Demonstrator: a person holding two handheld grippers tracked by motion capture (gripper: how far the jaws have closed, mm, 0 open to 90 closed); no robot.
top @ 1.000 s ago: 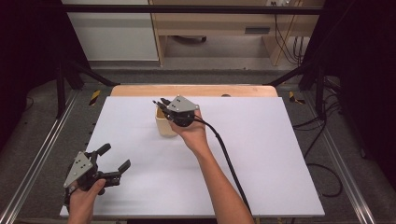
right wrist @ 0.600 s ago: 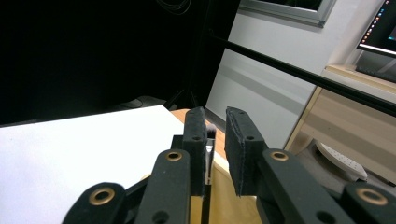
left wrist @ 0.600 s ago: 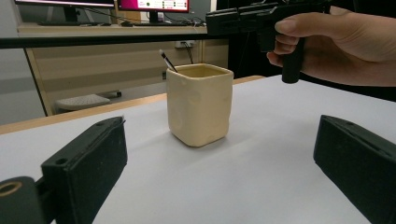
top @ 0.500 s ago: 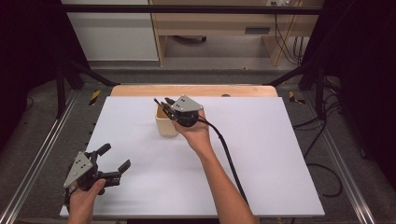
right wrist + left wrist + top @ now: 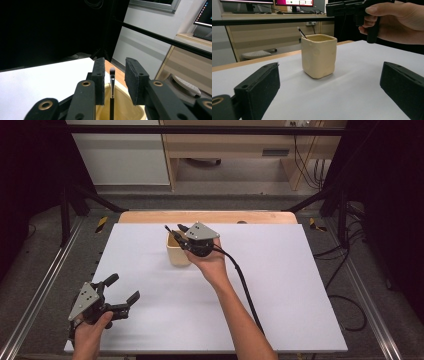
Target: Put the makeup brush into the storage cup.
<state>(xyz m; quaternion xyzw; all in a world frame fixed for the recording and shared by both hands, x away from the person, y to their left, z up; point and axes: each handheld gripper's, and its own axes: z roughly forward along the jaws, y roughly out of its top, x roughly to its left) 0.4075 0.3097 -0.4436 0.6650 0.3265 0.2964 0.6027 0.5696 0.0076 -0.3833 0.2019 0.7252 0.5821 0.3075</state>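
Makeup brush (image 5: 112, 82) standing in cream cup (image 5: 178, 253), mid-table. Left gripper (image 5: 120, 295): wide open, idle near table's front-left corner. Right gripper (image 5: 113, 82): narrowly parted around brush, not touching. Withdraw straight upward to avoid tipping cup.

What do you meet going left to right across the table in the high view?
Left gripper, jaws open, at the near left corner → cream cup → right gripper reaching over the cup's top → its black cable trailing off to the right.
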